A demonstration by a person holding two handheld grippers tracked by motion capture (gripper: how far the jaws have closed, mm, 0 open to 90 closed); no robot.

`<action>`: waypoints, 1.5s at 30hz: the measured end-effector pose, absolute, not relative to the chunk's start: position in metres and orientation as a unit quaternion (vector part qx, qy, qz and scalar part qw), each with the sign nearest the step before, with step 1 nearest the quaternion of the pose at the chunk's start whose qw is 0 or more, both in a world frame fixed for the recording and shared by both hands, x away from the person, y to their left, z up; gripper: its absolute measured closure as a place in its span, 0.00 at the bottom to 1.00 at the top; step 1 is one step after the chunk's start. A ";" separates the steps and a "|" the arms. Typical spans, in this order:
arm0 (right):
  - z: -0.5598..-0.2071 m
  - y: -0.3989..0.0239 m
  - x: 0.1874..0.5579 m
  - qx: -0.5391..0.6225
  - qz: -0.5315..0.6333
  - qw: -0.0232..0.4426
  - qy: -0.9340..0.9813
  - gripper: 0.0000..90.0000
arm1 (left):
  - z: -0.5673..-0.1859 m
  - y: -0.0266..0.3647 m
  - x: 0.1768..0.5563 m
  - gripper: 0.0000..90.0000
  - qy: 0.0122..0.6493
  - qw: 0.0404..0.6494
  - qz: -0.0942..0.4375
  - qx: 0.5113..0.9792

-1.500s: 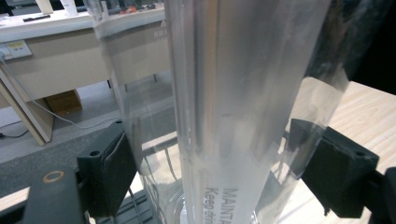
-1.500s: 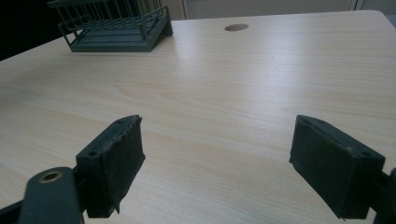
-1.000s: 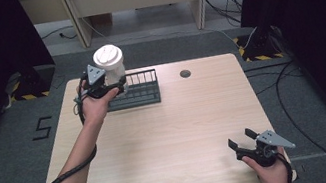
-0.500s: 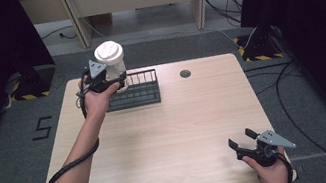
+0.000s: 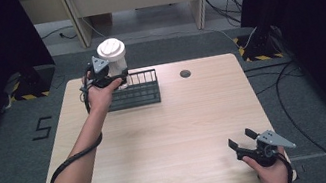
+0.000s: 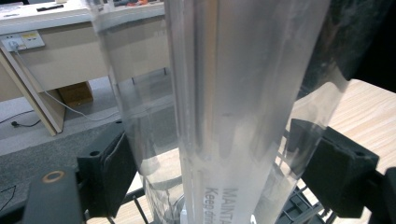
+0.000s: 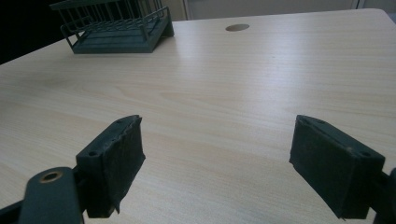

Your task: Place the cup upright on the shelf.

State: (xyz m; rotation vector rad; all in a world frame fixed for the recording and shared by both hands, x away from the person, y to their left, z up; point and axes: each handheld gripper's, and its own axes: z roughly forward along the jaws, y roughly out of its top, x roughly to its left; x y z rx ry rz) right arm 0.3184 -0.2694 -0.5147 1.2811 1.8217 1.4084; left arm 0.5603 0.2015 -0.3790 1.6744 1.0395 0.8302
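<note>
Clear plastic cup (image 5: 113, 59) is rising a little higher over the wire rack (image 5: 136, 90) at upper left, clamped in my left hand-held gripper (image 5: 108, 75), while my right hand-held gripper (image 5: 240, 139) is idling wide open and empty.

Clear tumbler (image 6: 233, 102) cut off at top and bottom frame edges, left gripper view; print partly cropped. Wire rack (image 5: 136, 90) left end hidden behind hand (image 5: 99, 93).

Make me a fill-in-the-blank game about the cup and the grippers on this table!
1. The left gripper holds a clear cup with a ____ lid.
2. The cup is above the dark wire ____.
3. The right gripper has its jaws ____.

Missing words: white; basket; open
</note>
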 end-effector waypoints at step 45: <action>-0.515 -0.268 0.318 0.468 0.518 0.246 0.673 0.20 | -0.423 0.173 0.588 0.20 0.467 0.446 0.316 0.695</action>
